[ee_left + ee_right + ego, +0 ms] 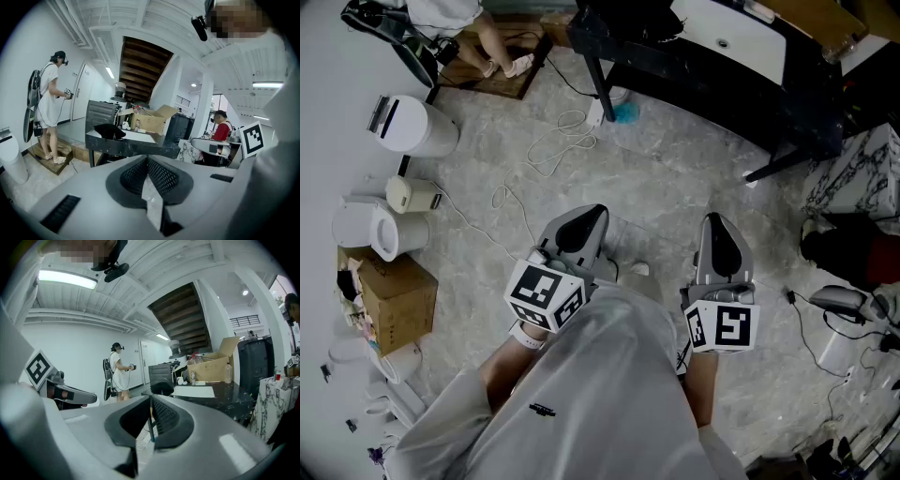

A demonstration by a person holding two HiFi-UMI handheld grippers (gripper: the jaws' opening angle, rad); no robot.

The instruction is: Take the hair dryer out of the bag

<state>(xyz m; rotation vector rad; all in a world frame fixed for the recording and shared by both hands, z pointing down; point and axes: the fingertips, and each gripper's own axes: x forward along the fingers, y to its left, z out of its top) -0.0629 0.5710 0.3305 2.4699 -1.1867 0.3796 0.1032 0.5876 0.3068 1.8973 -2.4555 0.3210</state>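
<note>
My left gripper [584,223] and right gripper [716,232] are held side by side close to my body, above the marble floor, both shut with nothing between the jaws. In the left gripper view the left gripper [148,163] points toward a black table [133,145], where a dark black bag [108,130] lies near the left end. The right gripper [151,403] faces the same table [213,397], and the black bag [162,388] shows just past its tips. No hair dryer is visible. Both grippers are well short of the table.
A cardboard box [151,122] and small bottles stand on the table. On the floor lie a white cable [562,141], white appliances [411,125] and a cardboard box [396,298] at the left. Another person [50,101] stands on a wooden platform; one in red [220,132] is at the right.
</note>
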